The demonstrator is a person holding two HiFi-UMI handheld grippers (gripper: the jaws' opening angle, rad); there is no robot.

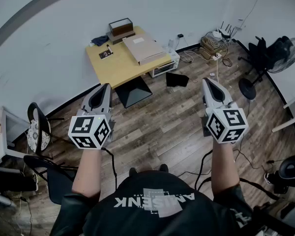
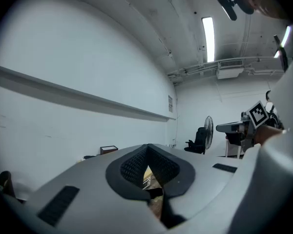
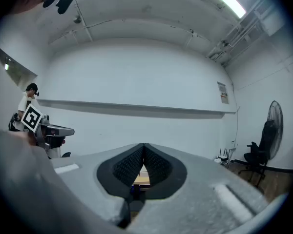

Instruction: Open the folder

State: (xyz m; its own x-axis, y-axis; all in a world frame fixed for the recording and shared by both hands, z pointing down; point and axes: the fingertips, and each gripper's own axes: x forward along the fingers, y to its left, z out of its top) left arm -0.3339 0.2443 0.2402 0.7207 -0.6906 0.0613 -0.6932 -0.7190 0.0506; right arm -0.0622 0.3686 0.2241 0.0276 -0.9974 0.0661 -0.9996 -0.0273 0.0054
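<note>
1. Covering most of the head view, the wooden floor (image 1: 172, 127) lay between the person and the work. Loose cables (image 1: 202, 163) trailed across it near the feet, so a step forward could have snagged one and jolted the approach.
2. The counter (image 1: 113, 65) stood against the white wall, well apart from the person. Nothing on it was within reach, and the task was judged not yet begun.
3. The folder (image 1: 143, 48) lay flat and closed on the right part of the counter, its outer long side at or near the counter's edge.
   - Risk: with no visible gap under the cover, jaws kept together would probably have skidded on it and pushed the folder toward that edge instead of lifting the cover. A swinging cover might also have struck the brown box (image 1: 120, 27) just beside the folder's far end.
   - Axis: the long axis ran obliquely, from far left to near right in the head view, roughly parallel to the counter's right edge. Which long side carried the spine could not be told at this range.
4. The left gripper (image 1: 106, 86) was held level. Its jaws were pressed fully together, with nothing between them.
5. The right gripper (image 1: 206, 81) was likewise level, with its jaws fully together and empty.
</note>
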